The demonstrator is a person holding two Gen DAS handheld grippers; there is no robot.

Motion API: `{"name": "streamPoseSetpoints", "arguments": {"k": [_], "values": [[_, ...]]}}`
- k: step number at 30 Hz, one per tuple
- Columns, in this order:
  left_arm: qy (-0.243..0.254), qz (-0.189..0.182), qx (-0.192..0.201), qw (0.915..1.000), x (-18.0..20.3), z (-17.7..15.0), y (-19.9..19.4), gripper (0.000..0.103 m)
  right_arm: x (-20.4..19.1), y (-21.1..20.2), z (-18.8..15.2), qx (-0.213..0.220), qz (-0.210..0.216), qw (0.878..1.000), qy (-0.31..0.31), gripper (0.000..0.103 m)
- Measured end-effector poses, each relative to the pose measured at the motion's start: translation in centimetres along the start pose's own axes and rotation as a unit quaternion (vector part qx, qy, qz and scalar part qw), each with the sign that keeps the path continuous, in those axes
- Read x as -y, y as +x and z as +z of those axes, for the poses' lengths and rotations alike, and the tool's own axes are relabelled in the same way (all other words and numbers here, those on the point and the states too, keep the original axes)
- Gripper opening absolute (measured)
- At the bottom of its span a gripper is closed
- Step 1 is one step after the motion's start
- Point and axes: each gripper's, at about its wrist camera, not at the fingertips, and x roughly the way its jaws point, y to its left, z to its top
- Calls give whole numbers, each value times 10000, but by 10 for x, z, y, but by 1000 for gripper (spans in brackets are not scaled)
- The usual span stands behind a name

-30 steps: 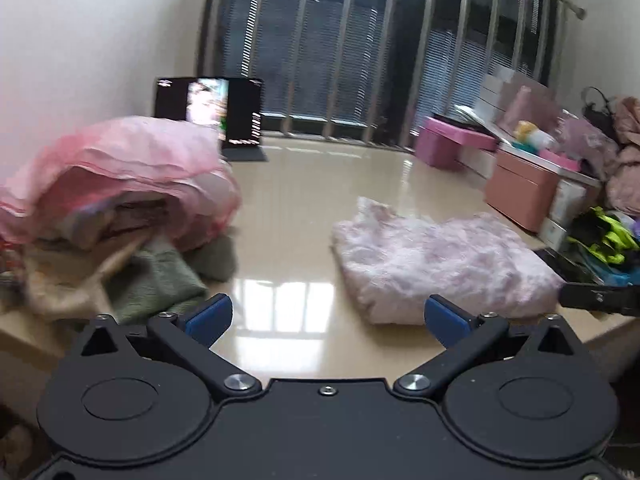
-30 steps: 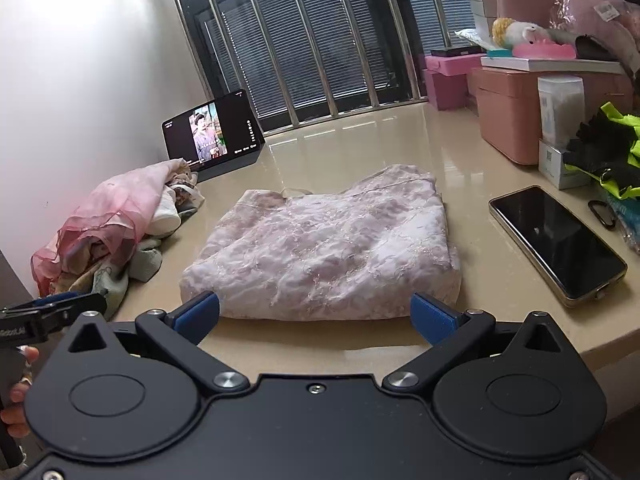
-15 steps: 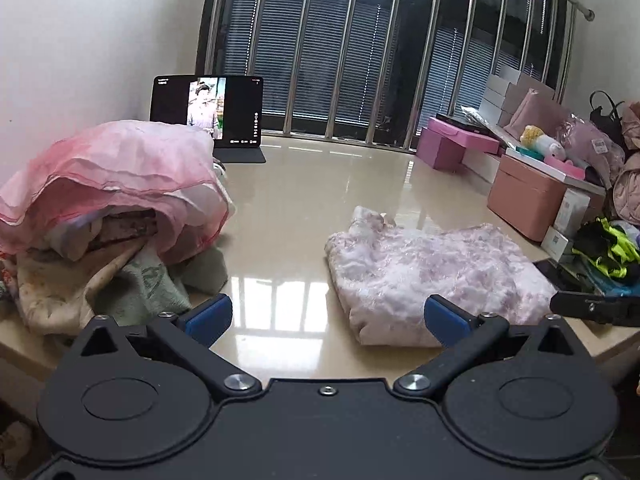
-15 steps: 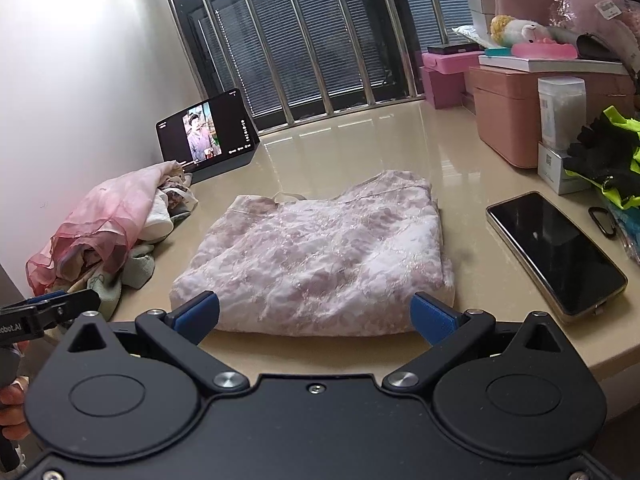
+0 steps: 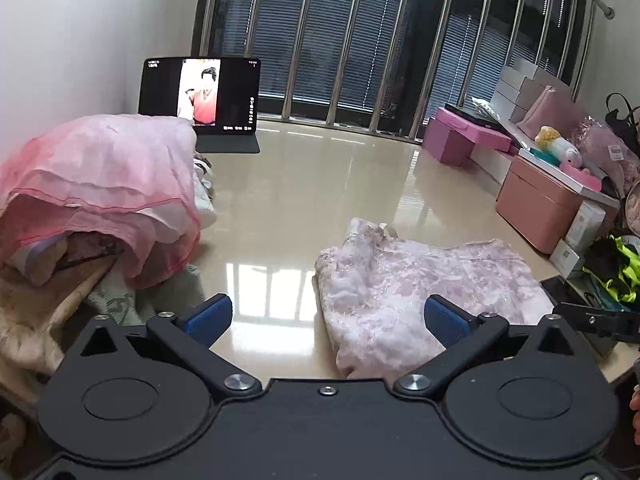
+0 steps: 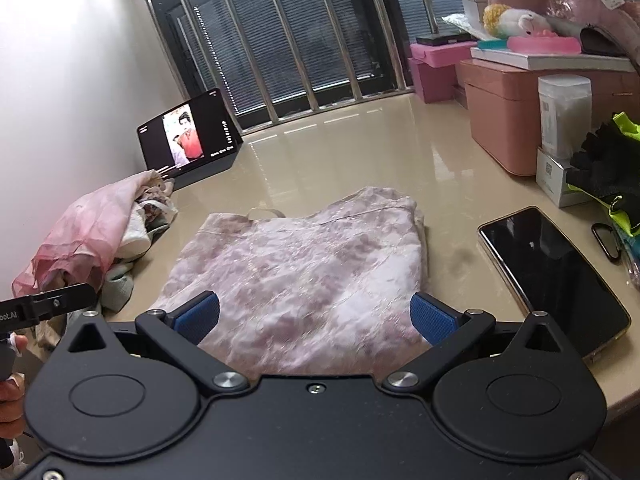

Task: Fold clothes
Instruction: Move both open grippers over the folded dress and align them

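Lying folded on the glossy beige desk (image 6: 360,148), pale pink floral garment (image 6: 304,264), directly ahead of the gaping right tool (image 6: 316,318); left tool (image 5: 326,314), also gaping, sitting off leftward.

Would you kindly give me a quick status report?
Both grippers, left and right, open, empty. Folded floral garment flat on table. Phone right of it, apart.

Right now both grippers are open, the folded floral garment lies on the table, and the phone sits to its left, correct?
Not quite. In the right wrist view the phone lies to the right of the garment; the clothes pile is on its left. The rest holds.
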Motion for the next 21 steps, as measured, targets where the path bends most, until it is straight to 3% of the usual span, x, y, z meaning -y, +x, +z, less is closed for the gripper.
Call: {"name": "streamPoseSetpoints", "arguments": {"k": [21], "values": [[-197,20,-916,9956,3,23,88,103,45,63,27,-578,-93,9968,552,103]]}}
